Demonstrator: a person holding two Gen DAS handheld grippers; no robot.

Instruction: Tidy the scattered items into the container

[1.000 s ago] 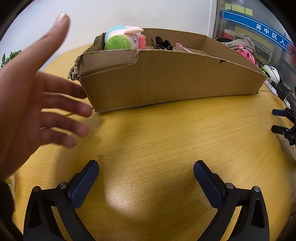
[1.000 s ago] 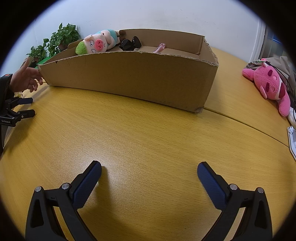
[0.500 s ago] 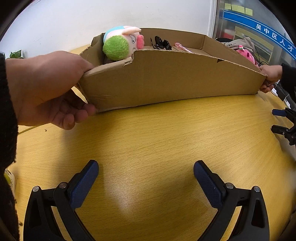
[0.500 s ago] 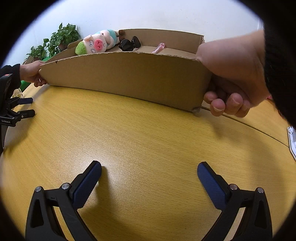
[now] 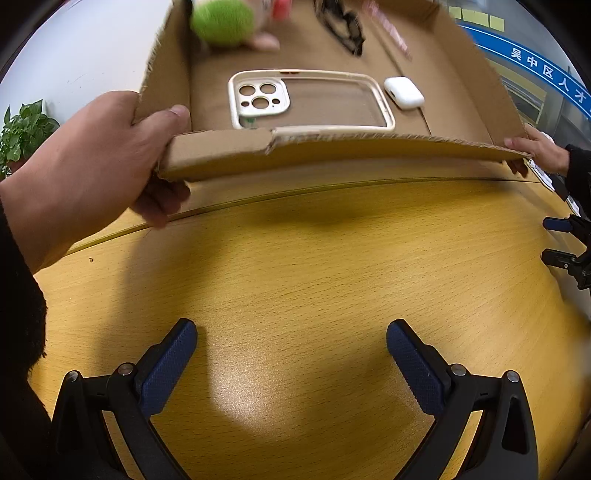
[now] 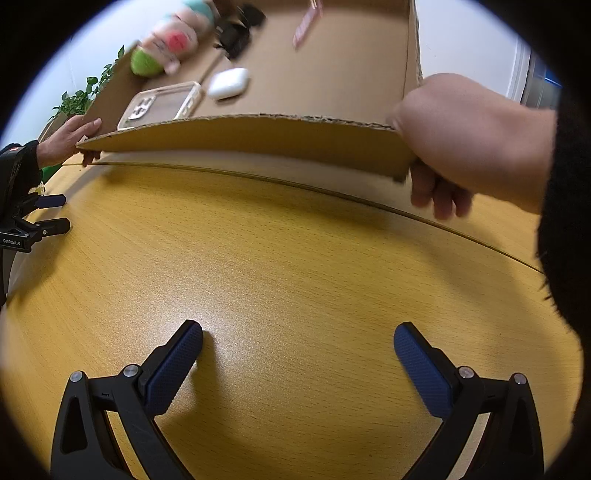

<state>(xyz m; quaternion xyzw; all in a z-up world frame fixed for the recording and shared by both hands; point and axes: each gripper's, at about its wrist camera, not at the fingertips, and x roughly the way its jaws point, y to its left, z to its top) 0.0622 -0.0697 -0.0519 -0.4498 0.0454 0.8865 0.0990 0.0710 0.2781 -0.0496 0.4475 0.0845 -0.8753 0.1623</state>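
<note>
Your bare hands, left (image 5: 85, 162) and right (image 6: 465, 147), grip the two ends of the shallow brown cardboard box (image 5: 332, 147), tipped toward you above the yellow wooden table (image 5: 314, 266). Inside it lie a cream phone case (image 5: 310, 101), a white earbud case (image 5: 403, 93) just beside that, a blurred green-haired plush pig (image 6: 162, 48) and black sunglasses (image 5: 345, 29). Your left gripper (image 5: 291, 350) and right gripper (image 6: 297, 350) sit before the box, fingers spread wide, empty.

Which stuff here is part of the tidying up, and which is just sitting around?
Part of the job:
cardboard box, tipped up by two bare hands
phone case inside it
white earbud case inside it
plush pig inside it
sunglasses inside it
left gripper and right gripper, both open, on the table

Just lying about:
potted plant
wooden table
</note>
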